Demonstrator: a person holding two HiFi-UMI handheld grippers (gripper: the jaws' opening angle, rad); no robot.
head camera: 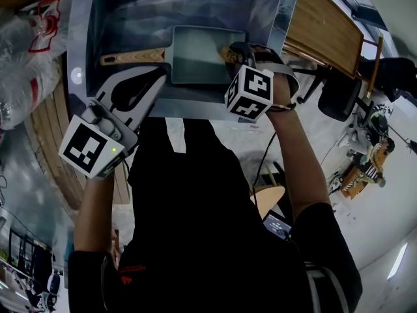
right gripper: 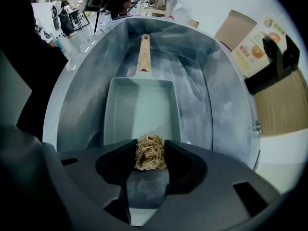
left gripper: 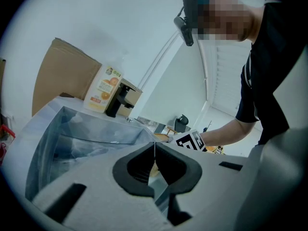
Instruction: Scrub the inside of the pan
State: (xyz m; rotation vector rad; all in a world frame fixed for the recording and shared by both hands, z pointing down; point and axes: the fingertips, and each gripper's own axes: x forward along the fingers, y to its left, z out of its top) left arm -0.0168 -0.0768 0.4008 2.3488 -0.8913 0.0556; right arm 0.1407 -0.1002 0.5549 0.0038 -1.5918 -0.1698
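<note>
A pale grey-green rectangular pan [head camera: 199, 54] with a wooden handle [head camera: 130, 57] lies flat in the steel sink [head camera: 85, 38]. In the right gripper view the pan [right gripper: 142, 107] stretches away from the jaws, handle [right gripper: 144, 57] at the far end. My right gripper [right gripper: 150, 153] is shut on a tan fibrous scrubber [right gripper: 150, 150], held over the pan's near end. In the head view the right gripper [head camera: 234, 52] sits at the pan's right edge. My left gripper [head camera: 156, 77] hovers at the sink's front rim near the handle. The left gripper [left gripper: 154, 146] is shut, its tips touching with nothing between them.
A wooden board [head camera: 322, 28] lies right of the sink. An orange-printed carton [right gripper: 255, 47] and a black dispenser [right gripper: 276, 61] stand behind the sink, beside a cardboard sheet [left gripper: 60, 76]. Plastic bags [head camera: 26, 44] lie left of the sink.
</note>
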